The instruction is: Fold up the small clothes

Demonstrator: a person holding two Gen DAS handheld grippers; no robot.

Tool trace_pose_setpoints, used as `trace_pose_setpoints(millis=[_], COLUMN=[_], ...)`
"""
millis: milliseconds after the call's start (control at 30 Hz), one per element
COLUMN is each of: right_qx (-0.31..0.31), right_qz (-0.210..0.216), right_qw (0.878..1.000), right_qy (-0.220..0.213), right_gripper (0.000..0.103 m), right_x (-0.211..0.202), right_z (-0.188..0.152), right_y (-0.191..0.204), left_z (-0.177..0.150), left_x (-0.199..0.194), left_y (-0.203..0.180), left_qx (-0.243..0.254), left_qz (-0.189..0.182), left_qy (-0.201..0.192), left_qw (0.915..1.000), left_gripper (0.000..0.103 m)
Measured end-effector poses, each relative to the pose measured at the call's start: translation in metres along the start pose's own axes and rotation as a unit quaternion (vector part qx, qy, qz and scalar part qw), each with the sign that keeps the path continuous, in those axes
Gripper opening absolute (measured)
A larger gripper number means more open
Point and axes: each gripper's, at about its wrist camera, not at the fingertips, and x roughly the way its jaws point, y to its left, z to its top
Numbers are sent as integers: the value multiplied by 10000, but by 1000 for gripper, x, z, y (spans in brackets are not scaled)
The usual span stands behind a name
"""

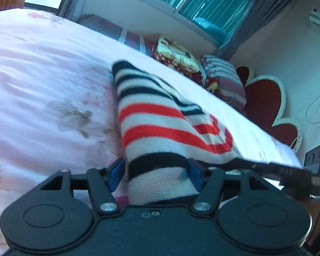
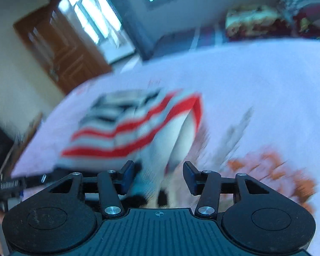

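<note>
A small knit garment (image 1: 160, 115) with red, white and navy stripes lies folded lengthwise on the pink bed sheet (image 1: 42, 85). Its white and navy end runs back between the blue pads (image 1: 195, 177) of my left gripper (image 1: 155, 176). The right pad touches the knit and a narrow gap shows at the left pad, so this gripper stands open around the fabric. The right wrist view is blurred. There the garment (image 2: 128, 123) lies just ahead, and a pale edge of it reaches between the parted fingers of my right gripper (image 2: 158, 177), which is open.
Folded patterned blankets (image 1: 177, 55) and a striped pillow (image 1: 223, 79) lie at the head of the bed by a red heart-shaped headboard (image 1: 266, 98). A wooden door (image 2: 59, 49) stands beyond the bed's far corner. Bare floral sheet (image 2: 255, 85) spreads to the right of the garment.
</note>
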Motion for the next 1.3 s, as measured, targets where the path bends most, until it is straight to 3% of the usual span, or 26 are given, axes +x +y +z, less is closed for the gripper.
trace_pose_setpoints(millis=[100,167,200,267,333,400,433,533,600,667,767,833,933,1000,1100,1167,1233,1300], right_qx=[39,-269,-451,-827,-1158,-1496,-1553,-1741,-1768,-1682,-1943,-2149,-2458,-2176,-2429,-2322,-2379,-2385], right_qz=[64,19,-26,-198,-363,-887,-1015,-1058,-1117,-777,-315,-247,-727,-751,-914,-856,-674,-559], right_qw=[9991,9987,9983,9962,9926,9838,9809,9775,9766,9824,9803,9760,9647,9718,9644,9679,9687,9690], right_qy=[-421,-427,-376,-207,5,426,578,547,506,228,151,250,598,514,504,449,210,331], right_gripper=[48,26,24,11,10,8,0,0,0,0,0,0,0,0,0,0,0,0], right_x=[-13,-5,6,33,59,87,95,97,88,56,17,2,12,18,23,10,-13,-20], right_z=[24,37,44,52,53,44,37,30,28,26,2,-16,-49,-53,-54,-51,-55,-66], right_y=[-3,14,21,36,45,41,33,28,30,34,54,65,64,55,59,64,71,73], left_z=[10,28,38,50,57,55,52,47,47,39,17,4,-15,-18,-19,-22,-31,-44], left_x=[-25,-20,-11,11,38,58,65,70,60,40,13,3,7,10,8,-5,-21,-30], left_y=[7,3,-3,-19,-29,-33,-35,-45,-48,-49,-50,-48,-51,-53,-57,-56,-56,-52], left_qx=[33,114,260,625,782,924,1051,1355,1391,1466,1693,1615,1746,1704,1917,1666,1643,1602], left_qz=[133,-46,-77,-37,-15,105,178,275,229,7,134,279,643,708,848,765,897,1024], left_qy=[-403,-484,-430,-272,-40,267,360,386,356,197,3,-7,66,31,-3,-34,-75,1], left_qw=[9991,9987,9987,9977,9969,9953,9936,9896,9894,9890,9855,9865,9825,9828,9778,9831,9823,9818], left_gripper=[58,57,56,56,55,54,54,55,51,48,44,44,47,47,49,47,45,46])
